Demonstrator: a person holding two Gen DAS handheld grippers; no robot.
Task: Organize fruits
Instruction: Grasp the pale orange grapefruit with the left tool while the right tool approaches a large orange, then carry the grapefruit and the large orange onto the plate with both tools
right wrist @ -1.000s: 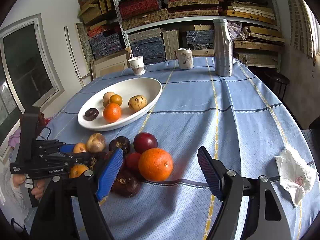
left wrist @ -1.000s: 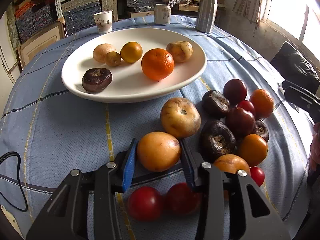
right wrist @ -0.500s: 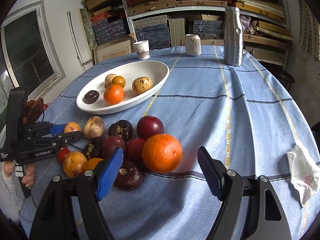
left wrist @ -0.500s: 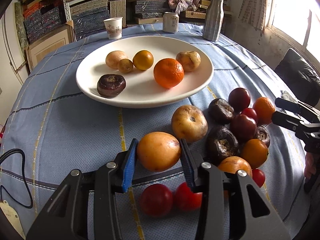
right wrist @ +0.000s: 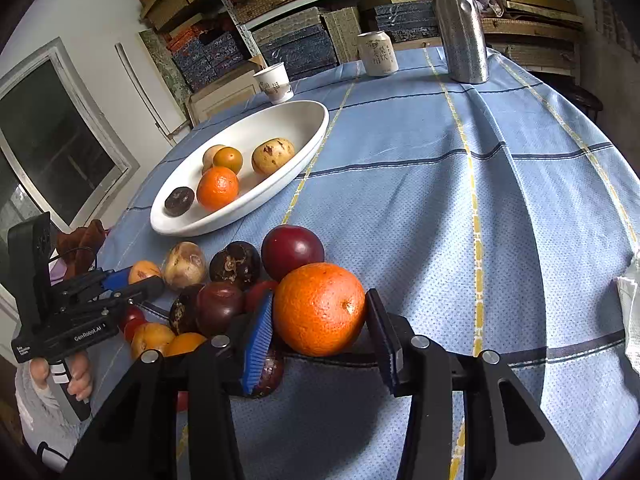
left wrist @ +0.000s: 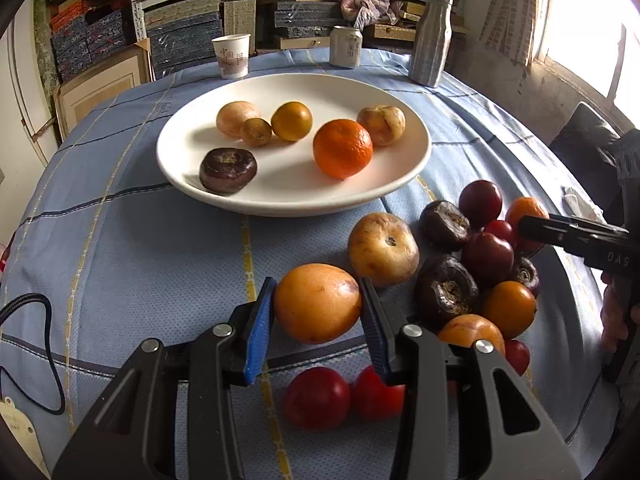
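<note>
Meanwhile, Both Claws Closed on Fruit

Meanwhile the left claw (left wrist: 318, 312) had its blue pads pressed to both sides of a yellow-orange fruit (left wrist: 317, 302), holding it just above the blue checked worktop (left wrist: 132, 240), near the front edge. Two red fruits (left wrist: 318, 397) lay on the cloth directly below it. Just to its right sat a pale speckled fruit (left wrist: 383, 249), and beyond that a tight heap of dark purple, red and orange fruit (left wrist: 486, 258).

The right claw (right wrist: 320, 330) was closed around a large orange (right wrist: 319, 308) at the near side of that same heap, one pad against each flank. Whether the orange rested on the cloth or was lifted I could not tell. A dark red plum (right wrist: 291, 251) touched it from behind.

Farther back stood the white plate (left wrist: 400, 184), carrying six pieces: a bright orange (left wrist: 342, 154), a dark brown fruit (left wrist: 228, 170), and four small yellowish ones. Behind the plate stood a paper cup (left wrist: 231, 56), a can (left wrist: 346, 46) and a metal bottle (left wrist: 430, 40).
</note>
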